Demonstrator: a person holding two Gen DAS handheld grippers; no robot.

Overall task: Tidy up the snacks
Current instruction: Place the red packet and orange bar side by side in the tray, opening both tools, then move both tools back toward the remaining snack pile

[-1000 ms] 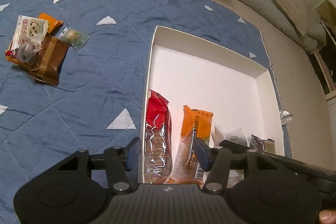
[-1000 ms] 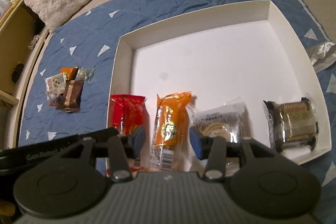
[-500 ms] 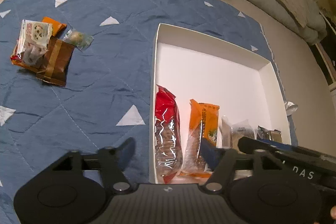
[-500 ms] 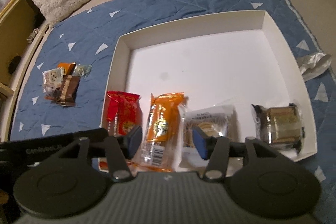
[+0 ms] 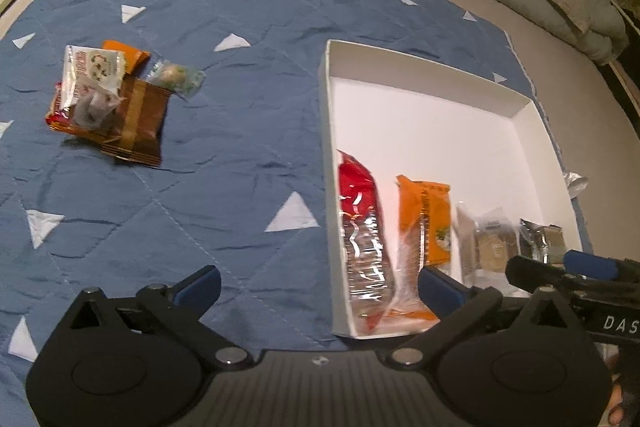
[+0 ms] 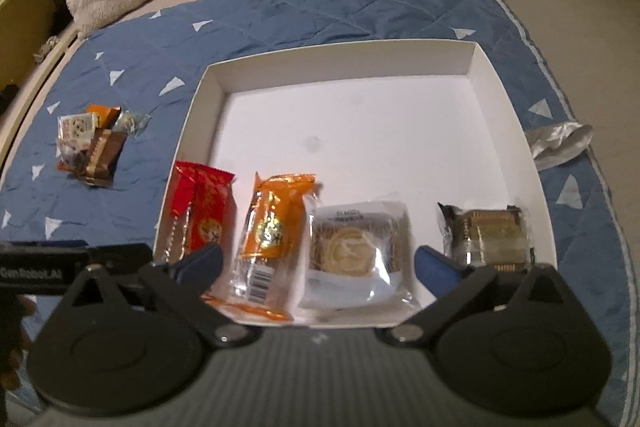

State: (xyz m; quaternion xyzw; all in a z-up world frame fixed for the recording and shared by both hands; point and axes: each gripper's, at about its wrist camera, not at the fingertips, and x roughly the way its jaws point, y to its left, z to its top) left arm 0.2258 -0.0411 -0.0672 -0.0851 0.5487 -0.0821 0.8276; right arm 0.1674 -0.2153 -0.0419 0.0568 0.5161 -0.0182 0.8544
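Both grippers hung over the near edge of the shallow white cardboard tray (image 6: 508, 115), which sat on the blue quilted mat with white triangles (image 5: 200, 187). The left gripper (image 5: 318, 281) had its jaws opening wide, gripping nothing, with the red foil snack pack (image 5: 360, 227) lying loose below them. The right gripper (image 6: 318, 263) was likewise opening, and the orange wrapped snack (image 6: 272, 235) and the clear-wrapped swirl pastry (image 6: 352, 247) lay between its fingers untouched.

The step looked like letting go and pulling away. Done well, each gripper would lift straight up before swinging, so no fingertip dragged a crinkly wrapper out of line (these packs would slide easily on smooth card).

Four snacks lay in one row along the tray's near wall, the fourth being a dark-wrapped square biscuit pack (image 6: 488, 235). A heap of loose snacks (image 5: 108, 107) waited well apart on the mat, about five, though overlap blurred the count. One crumpled silver wrapper (image 6: 560, 143) lay beside the tray.
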